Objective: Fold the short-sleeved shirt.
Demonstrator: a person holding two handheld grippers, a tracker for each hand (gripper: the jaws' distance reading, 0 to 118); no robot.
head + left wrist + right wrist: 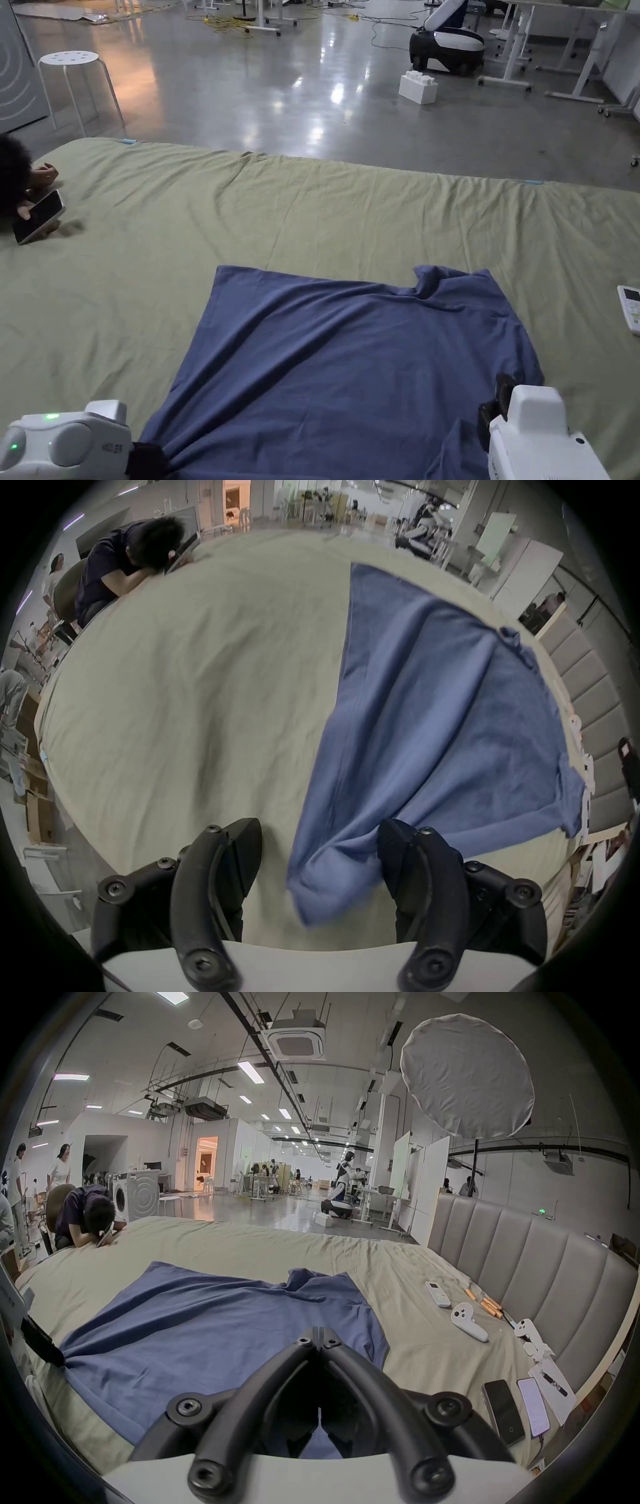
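Observation:
A blue short-sleeved shirt (350,369) lies spread on the green bed sheet (312,206), its collar (437,278) at the far right. My left gripper (147,461) is at the shirt's near left corner. In the left gripper view, that gripper (320,830) has its jaws wide apart, and the bunched corner (332,871) lies between them against the right jaw. My right gripper (497,406) hovers over the shirt's near right edge. Its jaws (318,1329) meet at the tips, and I see no cloth pinched between them.
A person (12,181) leans on the bed's far left edge with a phone (39,216). A white remote (630,306) lies right of the shirt. Controllers (467,1321) and two phones (504,1411) lie by the padded headboard (540,1269). A stool (69,59) stands on the floor behind.

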